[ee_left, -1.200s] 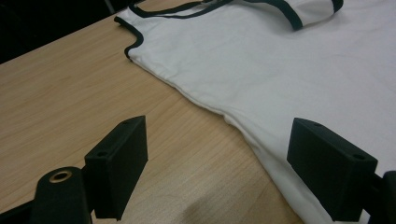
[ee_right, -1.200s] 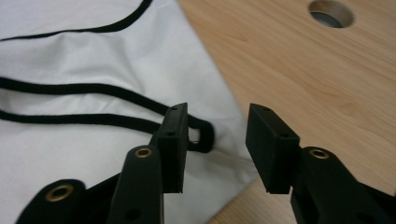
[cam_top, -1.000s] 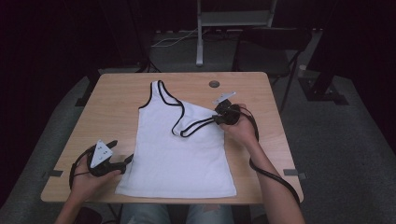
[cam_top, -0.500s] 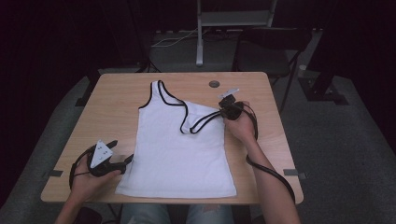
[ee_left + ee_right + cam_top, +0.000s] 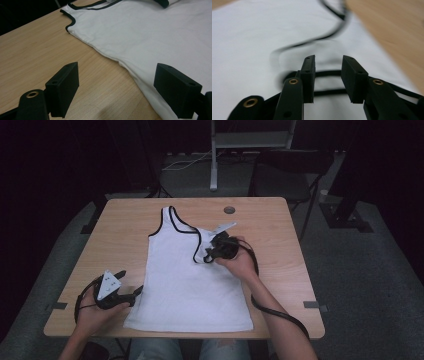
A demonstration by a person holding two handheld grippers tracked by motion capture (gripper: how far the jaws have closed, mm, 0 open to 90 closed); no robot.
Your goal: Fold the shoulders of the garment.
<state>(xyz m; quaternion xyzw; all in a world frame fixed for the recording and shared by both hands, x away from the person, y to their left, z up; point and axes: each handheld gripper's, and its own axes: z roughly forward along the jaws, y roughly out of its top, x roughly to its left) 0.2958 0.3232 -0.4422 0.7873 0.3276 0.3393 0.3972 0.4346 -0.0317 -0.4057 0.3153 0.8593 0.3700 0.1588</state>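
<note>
You had the white tank top (image 5: 187, 280) lying flat on the table (image 5: 125, 227), its right strap (image 5: 200, 251) folded inward. Your right gripper (image 5: 209, 254) had slid left over that strap since the earlier frame; its jaws had just been opening, a narrow gap with nothing pinched (the strap lay beneath). Your left gripper (image 5: 134, 294) stayed put at the shirt's left edge, jaws wide apart.
</note>
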